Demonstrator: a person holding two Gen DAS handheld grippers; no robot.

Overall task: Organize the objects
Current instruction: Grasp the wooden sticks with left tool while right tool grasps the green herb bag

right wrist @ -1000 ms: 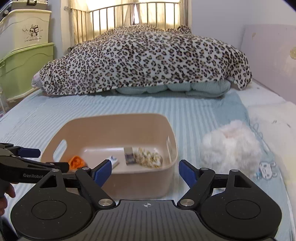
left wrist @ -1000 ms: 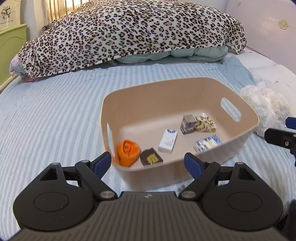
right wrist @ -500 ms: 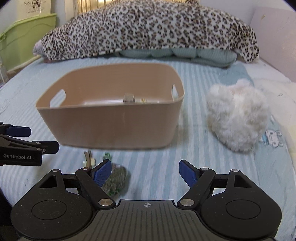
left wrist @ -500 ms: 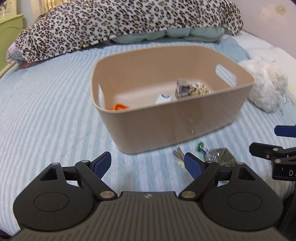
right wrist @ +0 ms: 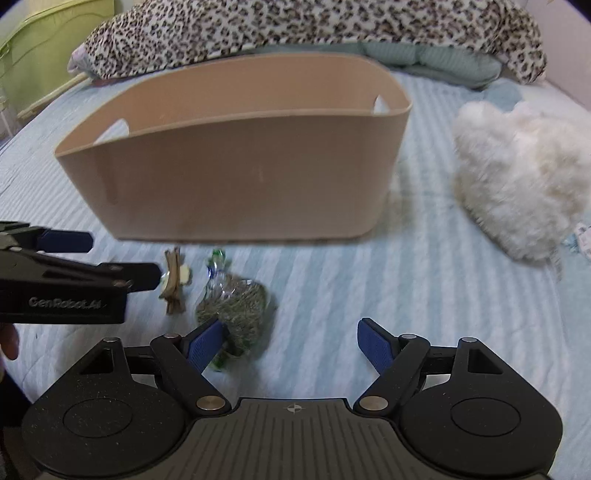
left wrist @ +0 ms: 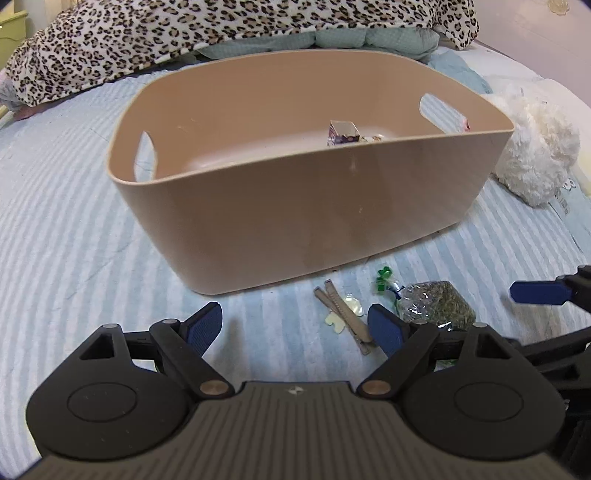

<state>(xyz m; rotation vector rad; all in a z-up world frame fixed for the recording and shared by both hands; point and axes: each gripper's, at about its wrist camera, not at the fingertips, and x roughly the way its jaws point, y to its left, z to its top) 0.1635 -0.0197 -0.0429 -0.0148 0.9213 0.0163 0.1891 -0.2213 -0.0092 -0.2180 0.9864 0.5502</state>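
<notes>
A tan plastic bin (left wrist: 314,206) stands on the striped bed; it also shows in the right wrist view (right wrist: 240,177). A small box (left wrist: 342,133) shows inside it. In front of the bin lie a clear bag of green dried herbs (left wrist: 436,304) (right wrist: 232,299) and a tan hair clip (left wrist: 343,314) (right wrist: 173,284). My left gripper (left wrist: 295,326) is open and empty, low over the sheet just left of the clip. My right gripper (right wrist: 291,345) is open and empty, its left finger beside the herb bag.
A fluffy white plush (right wrist: 517,184) lies right of the bin. A leopard-print blanket (left wrist: 221,29) is heaped behind it. A green storage box (right wrist: 44,48) stands off the bed at the left.
Both grippers have dropped from above the bin to low in front of it. The herb bag and hair clip have come into view close to the fingers.
</notes>
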